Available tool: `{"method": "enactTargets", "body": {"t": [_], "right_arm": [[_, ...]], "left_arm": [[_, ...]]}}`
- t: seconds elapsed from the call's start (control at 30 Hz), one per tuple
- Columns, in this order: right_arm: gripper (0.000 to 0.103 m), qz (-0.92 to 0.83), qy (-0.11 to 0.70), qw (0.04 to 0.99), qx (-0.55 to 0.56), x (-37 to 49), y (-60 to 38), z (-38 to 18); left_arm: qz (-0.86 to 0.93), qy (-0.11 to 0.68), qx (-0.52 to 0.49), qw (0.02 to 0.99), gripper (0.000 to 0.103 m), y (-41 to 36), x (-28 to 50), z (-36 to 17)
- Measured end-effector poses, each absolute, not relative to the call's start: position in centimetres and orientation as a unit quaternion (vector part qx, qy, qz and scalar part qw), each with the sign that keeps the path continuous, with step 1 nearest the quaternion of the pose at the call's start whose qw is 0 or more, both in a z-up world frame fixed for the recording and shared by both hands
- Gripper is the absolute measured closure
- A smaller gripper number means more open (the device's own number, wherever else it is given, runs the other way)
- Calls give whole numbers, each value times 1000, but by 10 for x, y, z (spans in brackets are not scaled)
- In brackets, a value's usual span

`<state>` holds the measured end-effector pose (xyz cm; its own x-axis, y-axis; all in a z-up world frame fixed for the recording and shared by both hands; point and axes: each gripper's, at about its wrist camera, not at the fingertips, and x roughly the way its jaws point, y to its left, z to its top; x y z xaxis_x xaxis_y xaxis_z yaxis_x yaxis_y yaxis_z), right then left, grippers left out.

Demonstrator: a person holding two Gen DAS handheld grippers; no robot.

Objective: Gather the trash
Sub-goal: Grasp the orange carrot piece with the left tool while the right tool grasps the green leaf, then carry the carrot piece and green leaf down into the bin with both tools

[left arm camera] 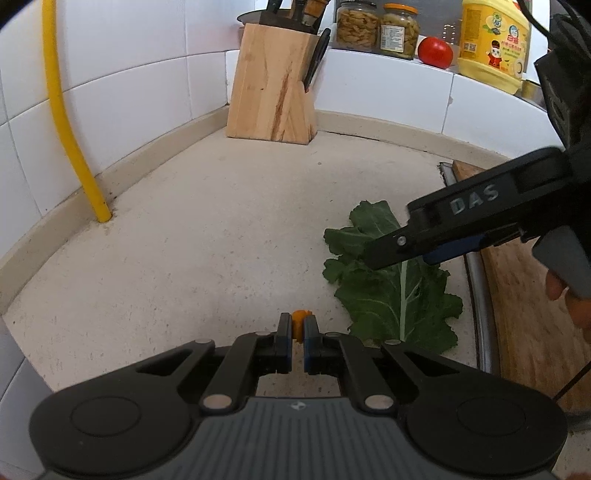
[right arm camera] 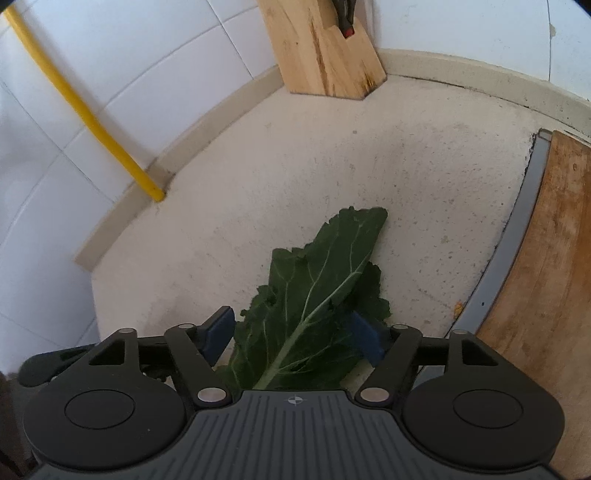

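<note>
A large dark green leaf (left arm camera: pixel 397 291) lies flat on the speckled countertop (left arm camera: pixel 207 236), beside the sink rim. My left gripper (left arm camera: pixel 297 328) is shut on a small orange scrap (left arm camera: pixel 298 322), low over the counter to the left of the leaf. My right gripper (left arm camera: pixel 406 247) reaches in from the right over the leaf. In the right wrist view the right gripper (right arm camera: pixel 295 336) is open, its blue pads (right arm camera: pixel 219 332) standing either side of the leaf (right arm camera: pixel 314 299), which runs up between them.
A wooden knife block (left arm camera: pixel 275 88) stands in the far corner. A yellow pipe (left arm camera: pixel 70 122) runs down the tiled wall at left. Jars (left arm camera: pixel 373 27), a tomato (left arm camera: pixel 435 52) and a yellow bottle (left arm camera: pixel 493 40) sit on the back ledge. A wooden board (right arm camera: pixel 550 258) covers the sink at right.
</note>
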<state>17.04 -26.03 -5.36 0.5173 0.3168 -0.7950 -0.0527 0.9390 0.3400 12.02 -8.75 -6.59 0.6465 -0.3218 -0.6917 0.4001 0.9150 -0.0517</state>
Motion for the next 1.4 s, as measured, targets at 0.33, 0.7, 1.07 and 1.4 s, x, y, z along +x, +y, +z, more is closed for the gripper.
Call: {"method": "enactTargets", "body": {"t": [0.33,0.7,1.07,1.4], "right_arm": [[86,100,480,862,133,162,-251,-57],[92,123,444,877,136,127,-230,-26],[93,135,432,881,141,116,-213,-14],[93,179,426,878,123,121,-184,-3]], "left_arm": [[-204,367,37,907,101,-70,104,-58],[-194,352,27,915,101,-38,79,-45],[-187,337,19,922,101,-22,72,-35],[-148,329,3,932,101,8,65,-31]]}}
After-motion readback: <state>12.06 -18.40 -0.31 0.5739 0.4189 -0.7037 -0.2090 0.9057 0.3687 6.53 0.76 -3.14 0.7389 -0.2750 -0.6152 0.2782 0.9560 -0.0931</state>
